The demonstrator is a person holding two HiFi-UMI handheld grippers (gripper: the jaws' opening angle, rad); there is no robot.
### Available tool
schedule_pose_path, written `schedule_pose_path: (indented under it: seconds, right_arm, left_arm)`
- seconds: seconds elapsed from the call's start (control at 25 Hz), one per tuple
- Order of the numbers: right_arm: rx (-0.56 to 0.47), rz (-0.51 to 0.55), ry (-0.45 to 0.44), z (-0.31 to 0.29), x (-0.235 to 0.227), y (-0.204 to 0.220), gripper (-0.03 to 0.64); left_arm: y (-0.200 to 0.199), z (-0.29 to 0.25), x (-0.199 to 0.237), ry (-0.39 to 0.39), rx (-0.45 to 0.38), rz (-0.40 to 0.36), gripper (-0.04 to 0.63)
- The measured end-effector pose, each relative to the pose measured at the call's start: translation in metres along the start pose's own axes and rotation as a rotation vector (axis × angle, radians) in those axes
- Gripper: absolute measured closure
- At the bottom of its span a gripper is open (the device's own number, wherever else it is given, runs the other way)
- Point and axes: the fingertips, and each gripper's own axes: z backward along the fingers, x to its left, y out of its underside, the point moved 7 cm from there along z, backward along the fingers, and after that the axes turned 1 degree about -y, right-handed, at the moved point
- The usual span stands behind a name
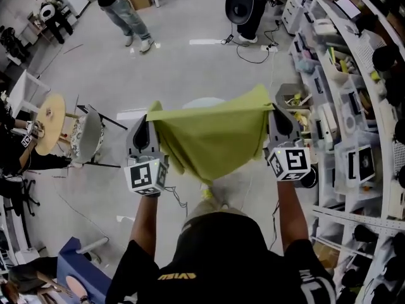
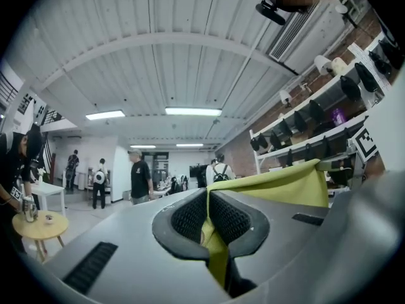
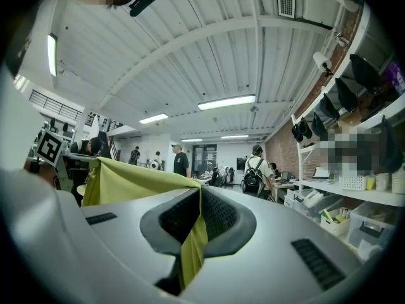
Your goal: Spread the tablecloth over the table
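A yellow-green tablecloth (image 1: 212, 138) hangs stretched between my two grippers, chest-high above the floor, sagging in the middle. My left gripper (image 1: 150, 116) is shut on its left top corner, and my right gripper (image 1: 271, 107) is shut on its right top corner. In the left gripper view the cloth (image 2: 278, 183) is pinched between the black ribbed pads of that gripper (image 2: 207, 211) and runs off to the right. The right gripper view shows the cloth (image 3: 133, 182) clamped in that gripper (image 3: 198, 219) and running off to the left. A pale rounded edge (image 1: 202, 100) peeks out just beyond the cloth's top.
Stocked shelves (image 1: 354, 106) line the right side. At the left stand a round wooden table (image 1: 50, 122) and a chair (image 1: 88, 138). A person (image 1: 126, 11) stands ahead on the grey floor, a black chair (image 1: 240, 5) further right. A blue box (image 1: 73, 268) sits near left.
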Motion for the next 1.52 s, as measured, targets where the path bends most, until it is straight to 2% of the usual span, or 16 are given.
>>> schedule_pose_path:
  seconds: [0.4, 0.96, 1.28, 1.44, 1.52]
  right_arm:
    - [0.045, 0.028, 0.068, -0.131, -0.023, 0.008, 0.611]
    - [0.156, 0.058, -0.032, -0.334, -0.108, 0.083, 0.611]
    - [0.285, 0.007, -0.048, -0.423, -0.141, 0.162, 0.611]
    - [0.372, -0.028, -0.027, -0.466, -0.145, 0.208, 0.611]
    - [0.42, -0.011, 0.012, -0.486, -0.145, 0.234, 0.608]
  left_arm:
    - [0.021, -0.149, 0.053, 0.098, -0.002, -0.026, 0.572]
    - [0.101, -0.359, 0.077, 0.072, 0.122, -0.044, 0.574]
    - [0.186, -0.459, 0.082, 0.094, 0.3, -0.082, 0.574]
    - [0.238, -0.495, 0.087, 0.056, 0.412, -0.018, 0.574]
    - [0.267, -0.509, 0.088, 0.061, 0.493, 0.025, 0.572]
